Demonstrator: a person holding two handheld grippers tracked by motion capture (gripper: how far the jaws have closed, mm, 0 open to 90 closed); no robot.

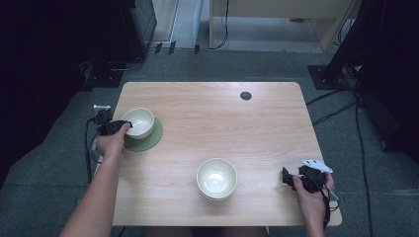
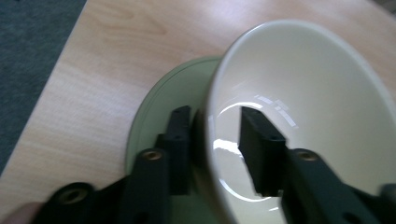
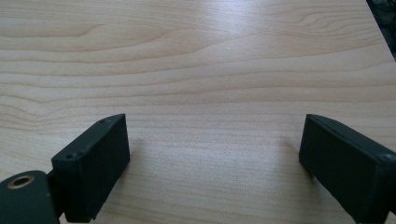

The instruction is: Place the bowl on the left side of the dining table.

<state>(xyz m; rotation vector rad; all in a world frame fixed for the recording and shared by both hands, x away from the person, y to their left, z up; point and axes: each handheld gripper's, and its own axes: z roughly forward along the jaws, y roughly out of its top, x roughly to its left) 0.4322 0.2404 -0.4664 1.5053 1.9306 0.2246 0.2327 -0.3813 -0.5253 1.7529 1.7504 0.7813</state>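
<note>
A cream bowl (image 1: 140,120) sits on a round green plate (image 1: 153,138) at the table's left side. My left gripper (image 1: 126,126) holds its near rim. In the left gripper view the gripper (image 2: 215,116) straddles the bowl (image 2: 317,93): one jaw is inside, the other outside over the green plate (image 2: 159,107), shut on the wall. Another cream bowl (image 1: 216,177) stands near the front middle, with what looks like a second rim under it. My right gripper (image 1: 286,177) rests at the front right, apart from that bowl. It is open (image 3: 215,123) over bare wood.
The wooden table (image 1: 207,108) has a small black round cap (image 1: 245,96) near its far edge. Cables (image 1: 90,143) trail off the left side by my left hand. More cables (image 1: 360,143) lie on the grey floor to the right.
</note>
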